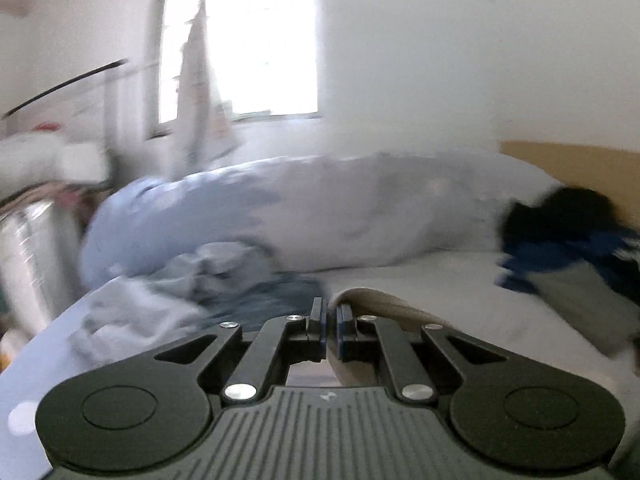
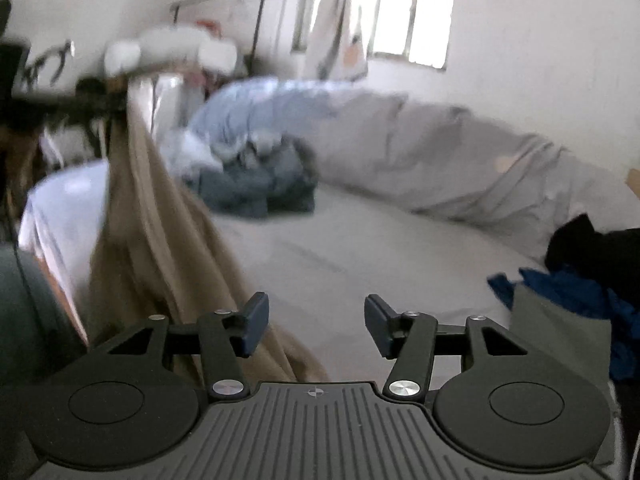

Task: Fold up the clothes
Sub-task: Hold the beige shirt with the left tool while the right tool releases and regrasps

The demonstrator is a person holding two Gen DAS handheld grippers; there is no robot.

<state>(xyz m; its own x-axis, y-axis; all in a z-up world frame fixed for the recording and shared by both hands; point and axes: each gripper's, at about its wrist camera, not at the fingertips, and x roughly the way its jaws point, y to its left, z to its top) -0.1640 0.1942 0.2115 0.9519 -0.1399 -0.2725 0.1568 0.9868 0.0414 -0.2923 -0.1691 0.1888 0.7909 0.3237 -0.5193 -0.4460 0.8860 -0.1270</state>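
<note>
Two handheld grippers over a bed strewn with clothes, one pinching a beige garment.

We see a grey-sheeted bed with a long rumpled duvet, pale blue at one end and grey at the other, heaped along its far edge. A pile of blue-grey clothes lies by the duvet's blue end, and dark blue and black clothes sit at the bed's right edge. The beige garment hangs in a long drape at the bed's left side. The left gripper has its fingers nearly together, clamped on a fold of that beige cloth. The right gripper has its fingers spread wide, empty above the sheet and just beside the drape. Both views are blurred, and we can read no labels or writing.
</note>
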